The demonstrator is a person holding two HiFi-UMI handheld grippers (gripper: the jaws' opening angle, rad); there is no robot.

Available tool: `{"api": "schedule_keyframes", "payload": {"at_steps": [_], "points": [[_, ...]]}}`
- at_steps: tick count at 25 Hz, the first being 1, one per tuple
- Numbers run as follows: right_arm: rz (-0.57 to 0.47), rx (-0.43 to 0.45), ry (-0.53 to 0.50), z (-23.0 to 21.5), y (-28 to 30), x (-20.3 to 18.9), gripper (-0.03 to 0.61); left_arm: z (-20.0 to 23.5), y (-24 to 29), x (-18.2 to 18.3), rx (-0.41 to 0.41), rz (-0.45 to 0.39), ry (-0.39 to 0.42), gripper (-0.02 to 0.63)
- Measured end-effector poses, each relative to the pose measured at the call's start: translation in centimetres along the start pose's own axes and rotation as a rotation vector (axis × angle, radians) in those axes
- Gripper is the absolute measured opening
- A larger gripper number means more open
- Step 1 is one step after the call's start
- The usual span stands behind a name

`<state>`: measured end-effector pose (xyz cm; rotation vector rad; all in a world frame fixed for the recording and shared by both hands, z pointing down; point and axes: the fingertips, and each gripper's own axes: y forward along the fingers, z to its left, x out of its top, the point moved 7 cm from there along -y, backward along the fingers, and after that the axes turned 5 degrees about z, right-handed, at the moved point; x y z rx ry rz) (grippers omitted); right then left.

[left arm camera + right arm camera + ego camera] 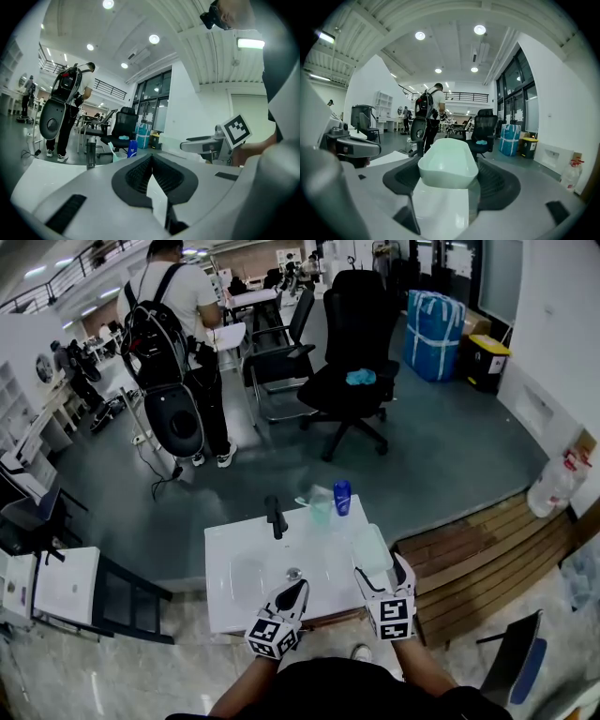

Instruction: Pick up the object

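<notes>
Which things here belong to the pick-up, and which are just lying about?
Job: dish, gripped by right tool; left tool, shut, empty.
Lying about: cup, bottle, faucet, chair.

a white washbasin top (pixel 234 601) has a shallow bowl with a metal drain (pixel 293 573) in its middle and a black tap (pixel 275 517) at the back edge. at its far right corner a teal cup (pixel 321 510) and a blue bottle (pixel 342 497) stand just beside each other. a pale green dish (pixel 369 547) sits over the right edge; i can't tell whether it rests there or is lifted.
</notes>
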<state>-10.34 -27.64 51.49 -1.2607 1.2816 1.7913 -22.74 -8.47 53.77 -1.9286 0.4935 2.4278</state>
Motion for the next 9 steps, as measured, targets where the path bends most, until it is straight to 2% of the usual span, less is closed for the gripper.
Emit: {"api": "schedule_keyframes", "payload": {"at_steps": [9], "points": [[-0.013, -0.022, -0.001, 0.42, 0.47, -0.11, 0.391, 0.59, -0.49, -0.18, -0.006, -0.001, 0.004, 0.020]]}}
